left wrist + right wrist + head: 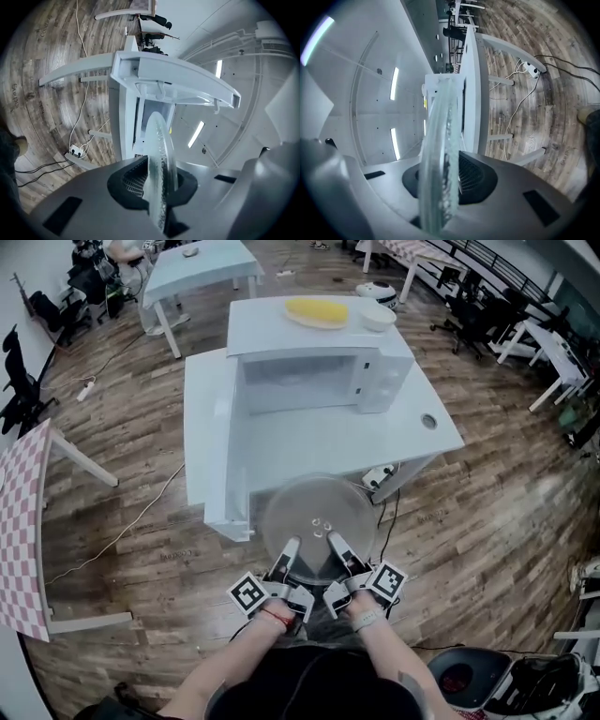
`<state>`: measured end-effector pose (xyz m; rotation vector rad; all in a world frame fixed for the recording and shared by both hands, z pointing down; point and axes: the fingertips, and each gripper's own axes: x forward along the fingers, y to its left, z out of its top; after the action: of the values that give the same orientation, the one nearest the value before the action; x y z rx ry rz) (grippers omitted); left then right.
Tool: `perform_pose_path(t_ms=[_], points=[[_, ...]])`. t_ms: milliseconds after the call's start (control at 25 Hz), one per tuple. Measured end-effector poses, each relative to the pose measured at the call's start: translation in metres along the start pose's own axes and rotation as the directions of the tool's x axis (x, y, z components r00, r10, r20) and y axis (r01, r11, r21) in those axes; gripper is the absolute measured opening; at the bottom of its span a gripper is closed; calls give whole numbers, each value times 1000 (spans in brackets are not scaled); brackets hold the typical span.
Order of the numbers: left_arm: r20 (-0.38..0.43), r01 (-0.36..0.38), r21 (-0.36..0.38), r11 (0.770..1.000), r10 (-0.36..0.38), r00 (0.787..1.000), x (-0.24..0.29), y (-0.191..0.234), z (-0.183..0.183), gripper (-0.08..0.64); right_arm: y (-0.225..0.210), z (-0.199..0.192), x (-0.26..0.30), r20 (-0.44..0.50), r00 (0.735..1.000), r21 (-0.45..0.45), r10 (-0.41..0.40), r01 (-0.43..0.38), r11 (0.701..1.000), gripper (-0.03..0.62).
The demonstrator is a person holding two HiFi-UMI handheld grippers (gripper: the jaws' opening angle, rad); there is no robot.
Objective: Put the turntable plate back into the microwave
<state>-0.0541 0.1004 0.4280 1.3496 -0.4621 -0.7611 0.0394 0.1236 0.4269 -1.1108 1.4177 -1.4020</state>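
The person stands at the near edge of the bench (412,432) with the turntable plate (319,517) held out flat in front of them, clear of the surface as far as I can judge. It sits partly over the bench's near edge and partly over the wooden floor. Both tools have it by the near rim. The left tool (286,559) and the right tool (339,554) sit close together, side by side.

Each tool's own view shows the jaws pinched on the glass, with the rim running edge-on between the ribbed pads (159,154) (440,154).

The microwave (375,371) stands further back on the bench with its door (230,456) swung wide to the left and its cavity open towards the person. A yellow dish (317,312) and a white bowl (378,317) rest on its roof.

The plate looks like thick clear glass, so I'd expect it to be stiff, fairly heavy, slick and ready to chip. With both holds on one side, its weight hangs out beyond the jaws. I'd judge the rim the only sensible place to hold it. It should go in level, clear of the door and the cavity lip.
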Motion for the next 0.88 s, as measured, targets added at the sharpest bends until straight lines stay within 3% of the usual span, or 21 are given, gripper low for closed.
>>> perform_pose_path(t_ms=[400, 880], points=[[115, 3, 19, 1000, -5, 993, 59, 9, 12, 37, -4, 51, 51, -118, 993, 7, -1, 2, 1000, 81], [232, -1, 34, 999, -6, 973, 97, 16, 32, 37, -10, 78, 98, -228, 974, 32, -4, 12, 999, 81]])
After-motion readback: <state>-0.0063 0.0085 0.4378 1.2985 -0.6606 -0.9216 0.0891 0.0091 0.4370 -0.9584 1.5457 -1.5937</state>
